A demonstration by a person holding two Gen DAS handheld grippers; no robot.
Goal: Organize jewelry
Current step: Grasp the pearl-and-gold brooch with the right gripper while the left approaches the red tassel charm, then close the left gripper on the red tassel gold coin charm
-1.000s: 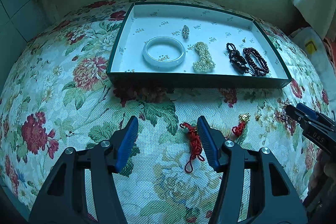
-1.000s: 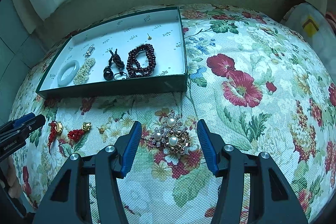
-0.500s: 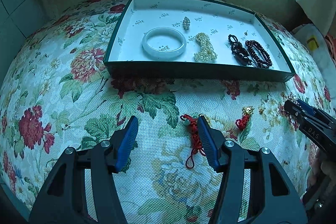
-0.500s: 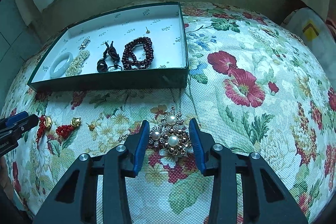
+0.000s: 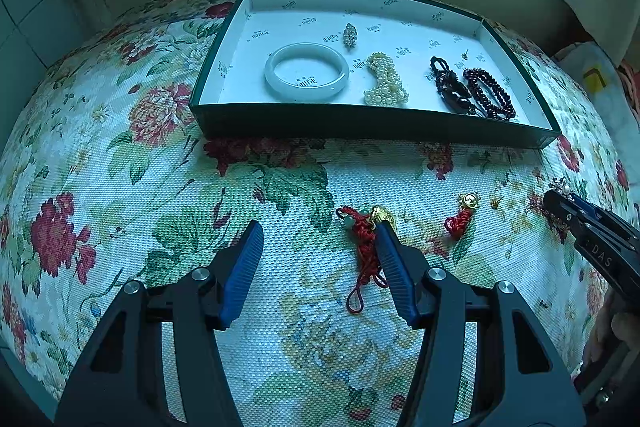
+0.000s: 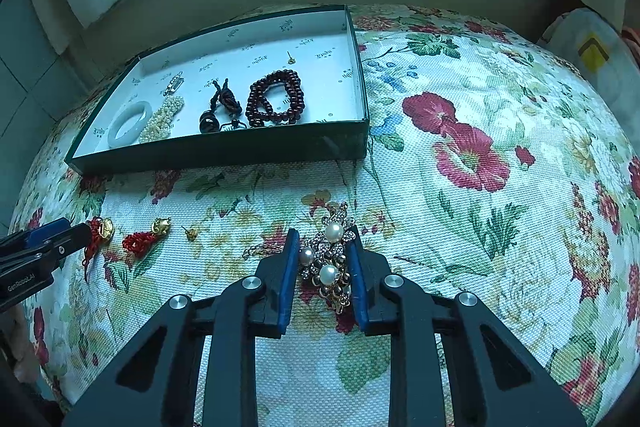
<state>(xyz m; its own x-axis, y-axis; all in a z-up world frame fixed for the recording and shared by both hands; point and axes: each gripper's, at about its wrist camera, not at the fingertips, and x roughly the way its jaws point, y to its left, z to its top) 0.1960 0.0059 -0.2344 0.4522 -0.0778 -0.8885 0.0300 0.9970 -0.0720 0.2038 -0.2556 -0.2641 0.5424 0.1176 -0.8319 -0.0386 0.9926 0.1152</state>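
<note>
Floral cloth covers the surface where a green box waits, already holding a pale bangle, a pearl piece, a dark knotted cord and a string of dark red beads; nearer the edge, the right gripper is closing around a pearl brooch that lies on the cloth between its blue pads, the pads at or almost at its sides, though whether they have begun to press cannot be told from where I stand. The left gripper hangs half spread with nothing clamped, its right-hand pad just beside a red knotted charm with a gold coin; a second, smaller red charm sits a little further along, and a tiny gold stud lies loose near it. Risks, as I judge them: the brooch is knobbly and uneven, so the pads may catch only a pearl or a petal and let it twist out on the lift; a trailing bit of chain on its left could snag the weave; squeezing hard might bend the delicate setting; and the box's near wall could knock a low-carried piece loose.
</note>
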